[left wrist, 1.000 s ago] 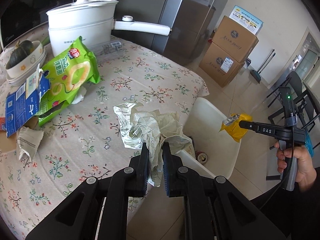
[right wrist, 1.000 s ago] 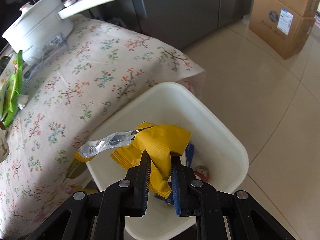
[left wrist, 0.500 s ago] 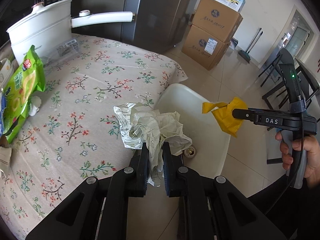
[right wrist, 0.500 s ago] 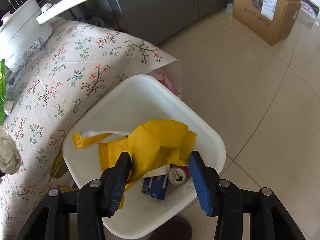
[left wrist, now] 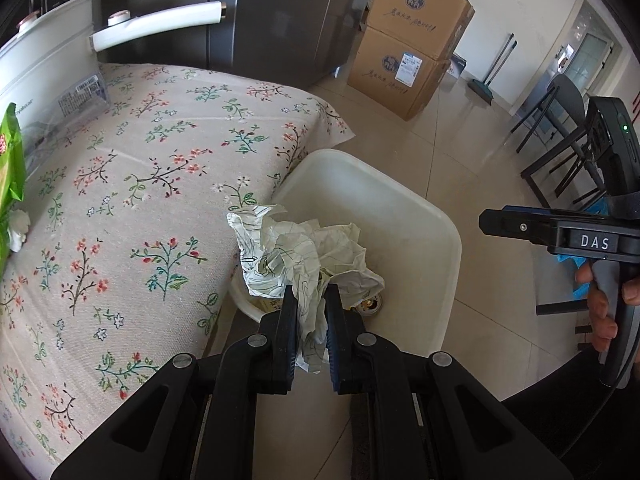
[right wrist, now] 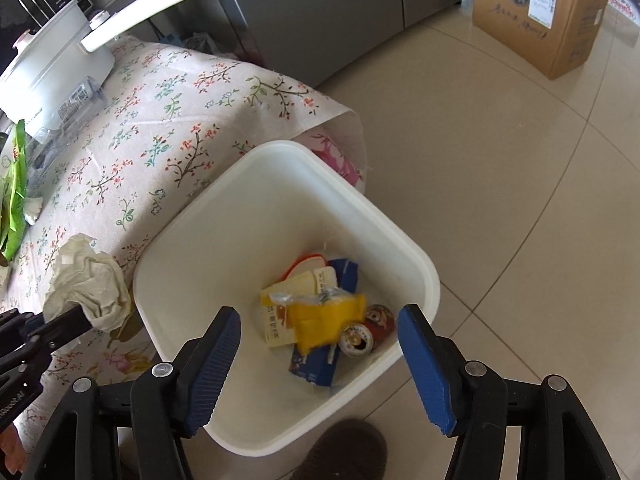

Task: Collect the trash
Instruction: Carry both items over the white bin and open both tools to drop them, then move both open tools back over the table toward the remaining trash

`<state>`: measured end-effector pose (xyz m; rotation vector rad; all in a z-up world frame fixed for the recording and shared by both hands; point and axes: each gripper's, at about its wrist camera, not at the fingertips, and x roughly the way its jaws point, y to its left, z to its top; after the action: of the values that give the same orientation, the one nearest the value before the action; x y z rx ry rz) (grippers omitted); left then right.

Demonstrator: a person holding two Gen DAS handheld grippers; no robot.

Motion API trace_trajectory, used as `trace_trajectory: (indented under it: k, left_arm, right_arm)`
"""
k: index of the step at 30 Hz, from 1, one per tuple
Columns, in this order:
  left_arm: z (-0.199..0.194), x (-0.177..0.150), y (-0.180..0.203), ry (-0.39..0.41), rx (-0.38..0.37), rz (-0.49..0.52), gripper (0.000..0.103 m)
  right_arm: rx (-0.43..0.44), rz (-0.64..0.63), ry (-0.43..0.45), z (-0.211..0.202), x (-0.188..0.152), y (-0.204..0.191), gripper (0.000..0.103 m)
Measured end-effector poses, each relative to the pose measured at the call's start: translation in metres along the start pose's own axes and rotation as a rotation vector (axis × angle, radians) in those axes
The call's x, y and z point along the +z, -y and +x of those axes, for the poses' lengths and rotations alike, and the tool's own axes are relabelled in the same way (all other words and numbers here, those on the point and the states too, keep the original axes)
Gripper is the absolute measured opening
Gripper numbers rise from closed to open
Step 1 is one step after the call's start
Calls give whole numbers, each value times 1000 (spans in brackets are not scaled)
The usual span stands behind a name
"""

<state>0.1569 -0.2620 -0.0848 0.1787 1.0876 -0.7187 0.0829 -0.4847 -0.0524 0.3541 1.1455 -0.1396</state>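
My left gripper (left wrist: 312, 312) is shut on a crumpled paper wad (left wrist: 296, 252) and holds it over the near edge of the white trash bin (left wrist: 448, 236), beside the table. The wad also shows in the right wrist view (right wrist: 86, 276). My right gripper (right wrist: 320, 336) is open and empty above the bin (right wrist: 420, 256). A yellow wrapper (right wrist: 324, 318) lies inside the bin on cartons and a can (right wrist: 358, 338). In the left wrist view the right gripper (left wrist: 520, 226) is at the right, above the floor.
The floral table (left wrist: 152, 176) carries a white pot (left wrist: 44, 52), a clear plastic pack (left wrist: 80, 96) and a green snack bag (left wrist: 10, 164). Cardboard boxes (left wrist: 412, 48) stand by the fridge. Chairs (left wrist: 560, 140) stand at the right.
My right gripper opened and the yellow wrapper fell into the bin. My left gripper carried the paper wad from over the table to the bin's edge.
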Motion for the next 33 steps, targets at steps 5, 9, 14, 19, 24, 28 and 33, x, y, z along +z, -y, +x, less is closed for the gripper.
trace_trajectory:
  k: [5, 9, 14, 19, 24, 28, 33]
  left_arm:
    - [5, 3, 8, 19, -9, 37, 15]
    - [3, 5, 14, 46, 51, 85, 49]
    - [-8, 4, 8, 75, 86, 98, 63]
    - [-19, -1, -4, 72, 108, 77, 66]
    - [-36, -8, -20, 80, 136, 48, 68]
    - [-54, -14, -44, 91, 171, -18, 69]
    - [-80, -26, -88, 116, 215, -148, 74]
  right_arm:
    - [3, 10, 8, -4, 2, 3, 71]
    - [-6, 8, 14, -4, 3, 3, 71]
    - [-12, 17, 15, -4, 3, 6, 71]
    - [-19, 5, 19, -6, 4, 2, 71]
    - [-11, -16, 29, -8, 7, -11, 72]
    - [-2, -42, 41, -10, 11, -30, 72]
    - [14, -83, 58, -10, 18, -59, 73]
